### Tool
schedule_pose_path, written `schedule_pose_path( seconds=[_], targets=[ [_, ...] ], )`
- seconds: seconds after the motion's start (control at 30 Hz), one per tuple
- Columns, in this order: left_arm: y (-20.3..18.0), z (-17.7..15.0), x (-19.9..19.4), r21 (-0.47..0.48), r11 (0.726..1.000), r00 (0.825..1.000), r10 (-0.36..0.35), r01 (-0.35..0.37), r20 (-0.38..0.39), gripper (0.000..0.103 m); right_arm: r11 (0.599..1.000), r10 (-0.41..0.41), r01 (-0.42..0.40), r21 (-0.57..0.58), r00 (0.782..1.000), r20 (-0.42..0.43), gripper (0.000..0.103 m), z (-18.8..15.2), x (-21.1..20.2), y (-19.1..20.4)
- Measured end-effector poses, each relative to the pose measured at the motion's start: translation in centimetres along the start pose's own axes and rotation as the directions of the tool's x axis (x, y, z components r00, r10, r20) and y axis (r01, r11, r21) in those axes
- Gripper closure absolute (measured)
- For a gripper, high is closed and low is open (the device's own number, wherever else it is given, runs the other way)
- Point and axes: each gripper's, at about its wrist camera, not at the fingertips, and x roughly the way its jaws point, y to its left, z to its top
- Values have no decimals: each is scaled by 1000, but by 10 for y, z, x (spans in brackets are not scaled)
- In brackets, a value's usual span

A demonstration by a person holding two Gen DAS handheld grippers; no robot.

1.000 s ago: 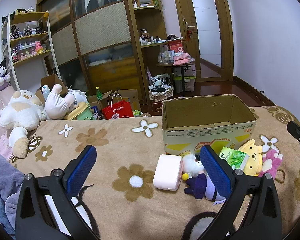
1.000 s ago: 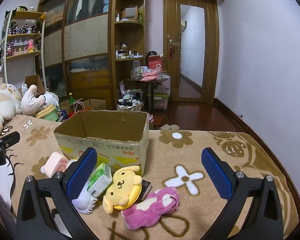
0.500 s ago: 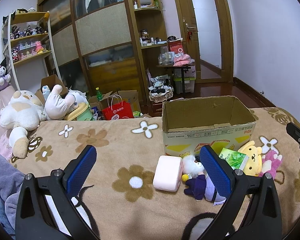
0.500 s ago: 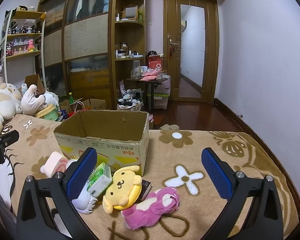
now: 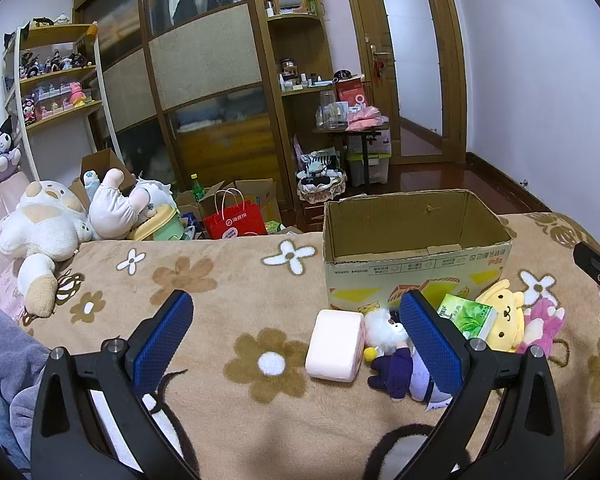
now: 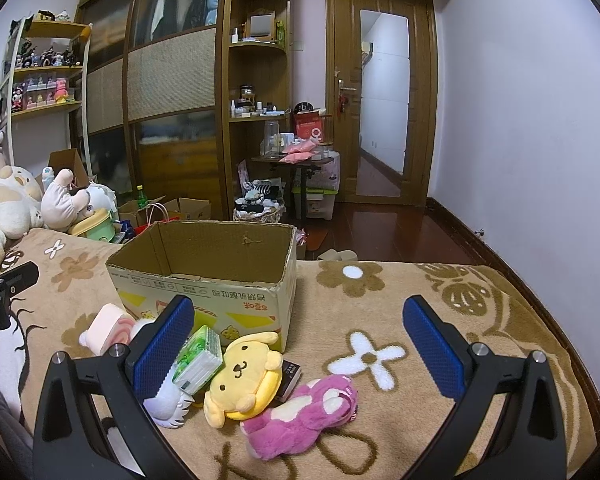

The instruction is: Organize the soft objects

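An open cardboard box (image 5: 416, 256) (image 6: 204, 276) stands on the flowered blanket. In front of it lie a pink block (image 5: 334, 346) (image 6: 108, 326), a white-haired doll in purple (image 5: 396, 360), a green tissue pack (image 5: 466, 314) (image 6: 198, 354), a yellow dog plush (image 5: 500, 318) (image 6: 242, 376) and a pink bear plush (image 5: 542, 322) (image 6: 304, 412). My left gripper (image 5: 296, 336) is open and empty, left of the pile. My right gripper (image 6: 298, 344) is open and empty, above the yellow and pink plushes.
Large white plush toys (image 5: 44, 228) lie at the bed's far left. A red bag (image 5: 236, 220) and boxes sit on the floor beyond the bed. Wardrobe, shelves and a door stand behind. A small dark box (image 6: 290, 376) lies under the yellow plush.
The left view has shifted very slightly; the box sits a bit lower in frame. Nothing has been grasped or moved.
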Motion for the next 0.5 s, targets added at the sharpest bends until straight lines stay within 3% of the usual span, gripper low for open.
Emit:
schedule_pose_path(
  seconds=[0.5],
  targets=[
    [-1, 0, 0, 2, 1000, 1000, 2, -2, -1, 1, 1000, -1, 1, -1, 1000, -1, 0, 0, 0, -1]
  ],
)
